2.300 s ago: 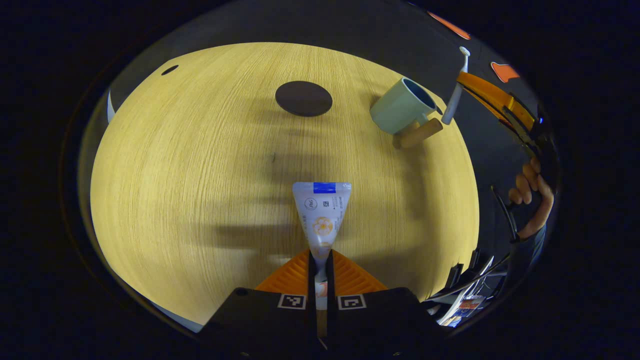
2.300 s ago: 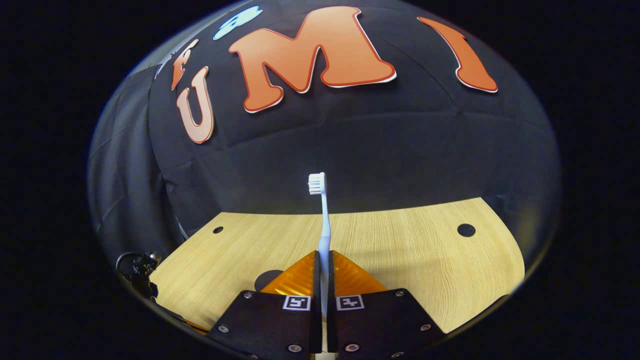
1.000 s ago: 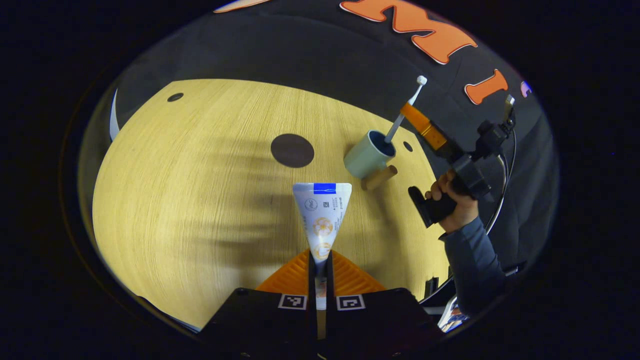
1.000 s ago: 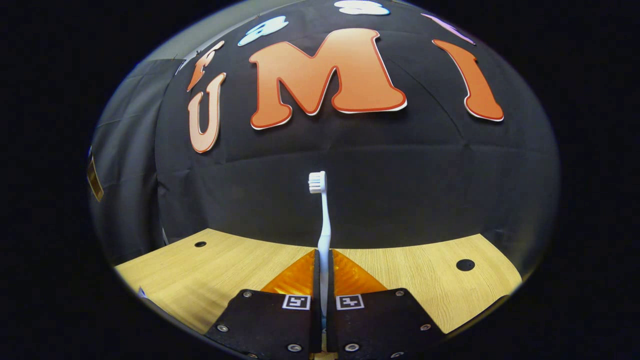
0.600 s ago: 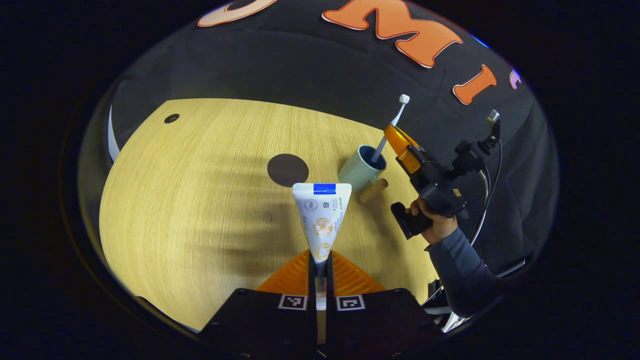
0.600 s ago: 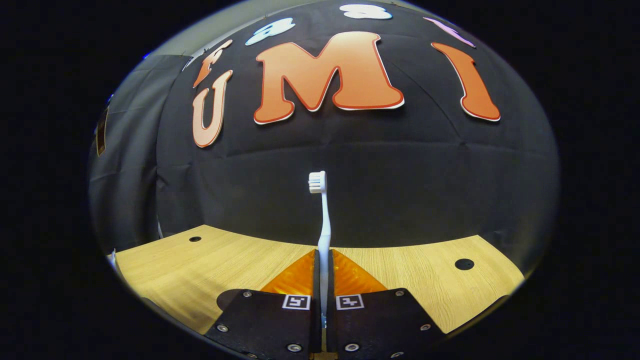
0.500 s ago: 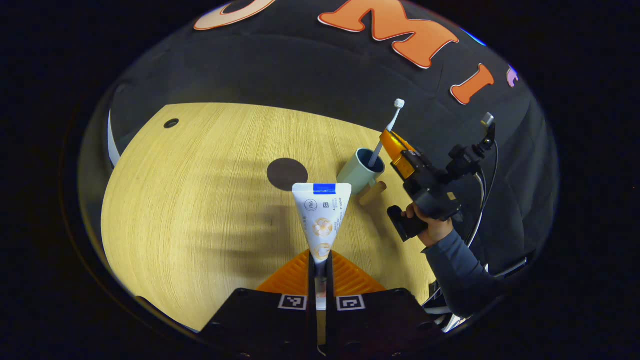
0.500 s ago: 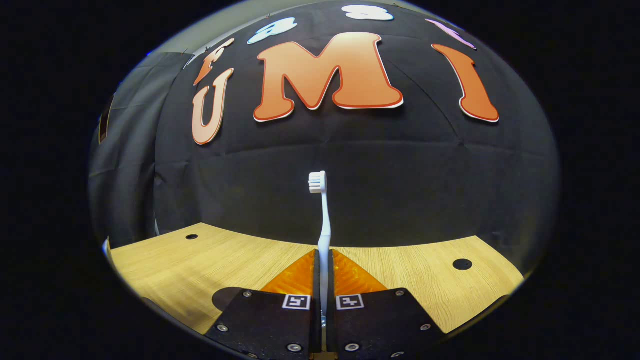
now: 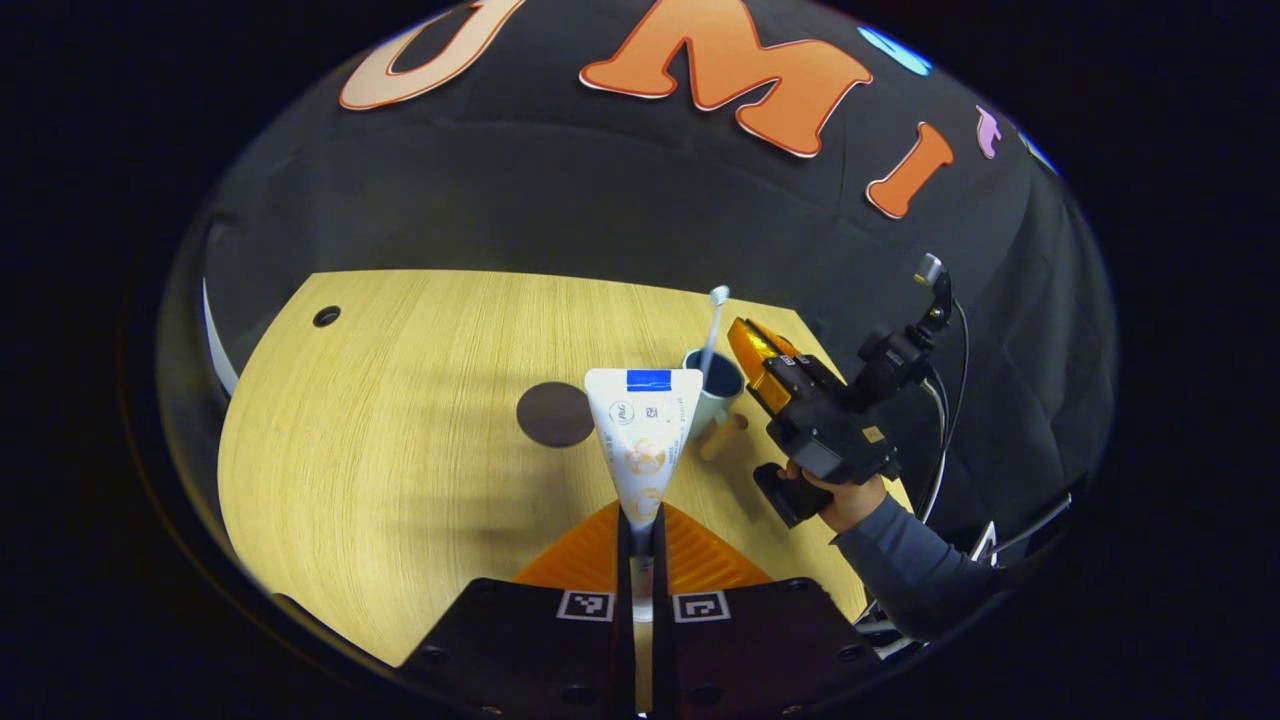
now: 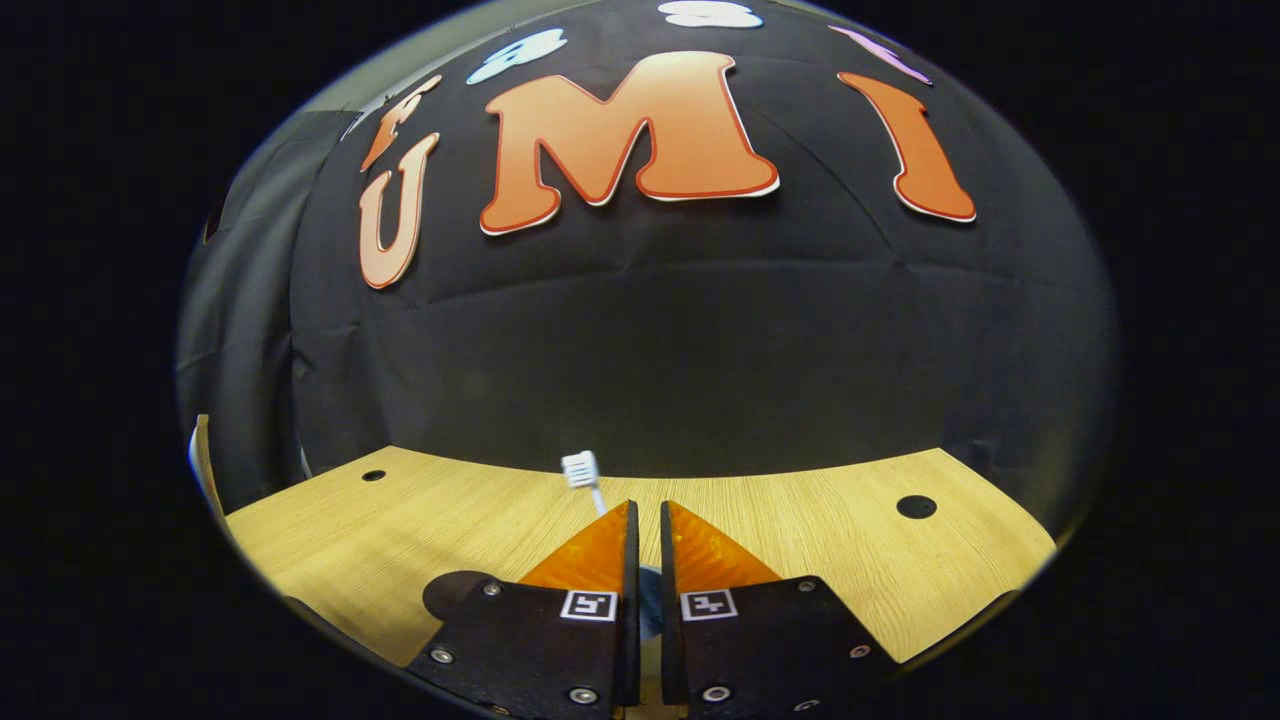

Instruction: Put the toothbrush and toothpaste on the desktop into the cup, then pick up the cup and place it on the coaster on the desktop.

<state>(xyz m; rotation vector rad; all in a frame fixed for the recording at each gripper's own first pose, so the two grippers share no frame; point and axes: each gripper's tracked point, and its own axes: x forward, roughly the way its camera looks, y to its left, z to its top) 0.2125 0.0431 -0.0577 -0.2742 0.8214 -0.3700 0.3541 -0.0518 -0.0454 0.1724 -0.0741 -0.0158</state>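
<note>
toothbrush (image 9: 712,325) sits in the mug (image 9: 712,385), right gripper (image 10: 646,530) jaws slightly apart; left gripper (image 9: 640,520), jaws clamped on toothpaste tube (image 9: 642,435), should lower it straight in

Toothbrush (image 10: 581,470) beyond parted tool (image 10: 647,520)

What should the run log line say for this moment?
toothbrush: in cup | right gripper: open, no load | left gripper: shut on toothpaste | coaster: bare

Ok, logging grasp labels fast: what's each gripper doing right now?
Left gripper: closed on the toothpaste.
Right gripper: slightly open, holding nothing; the toothbrush stands in the cup.
</note>
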